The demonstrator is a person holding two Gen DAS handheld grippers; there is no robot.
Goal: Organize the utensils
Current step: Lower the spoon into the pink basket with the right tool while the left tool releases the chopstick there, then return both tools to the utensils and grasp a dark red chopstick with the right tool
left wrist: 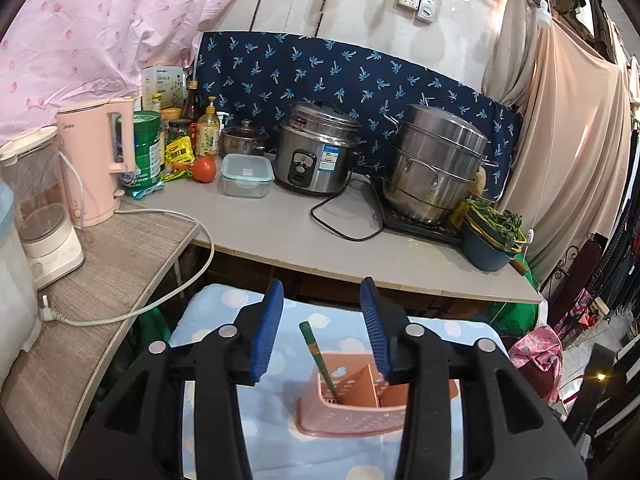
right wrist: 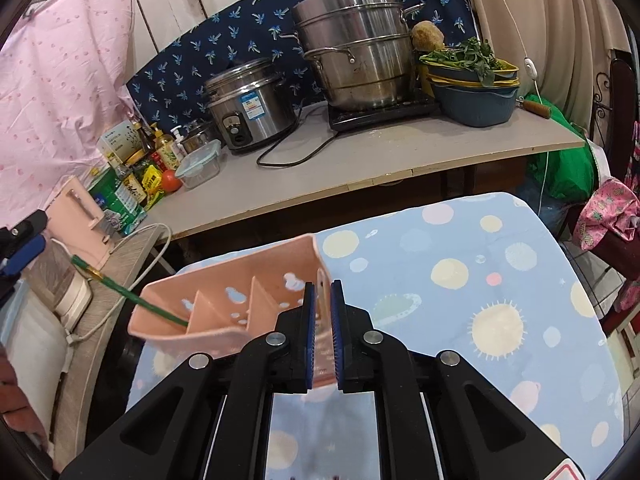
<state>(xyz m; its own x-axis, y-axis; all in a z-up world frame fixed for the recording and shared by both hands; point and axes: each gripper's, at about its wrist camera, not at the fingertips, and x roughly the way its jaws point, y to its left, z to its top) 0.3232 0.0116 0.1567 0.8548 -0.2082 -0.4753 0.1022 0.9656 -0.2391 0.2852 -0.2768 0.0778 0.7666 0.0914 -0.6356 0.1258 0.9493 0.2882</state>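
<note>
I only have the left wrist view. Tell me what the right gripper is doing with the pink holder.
Observer: The right gripper is shut on the end wall of the pink holder.
Operator: Report which compartment the chopstick is in.
Observer: The green chopstick leans out of the end compartment farthest from that gripper.
Operator: Check the other compartments.
Observer: Two dividers make three compartments; the other two show nothing inside.

The pink kettle (left wrist: 94,164) reads "Midea"; other labels are too small to read.
</note>
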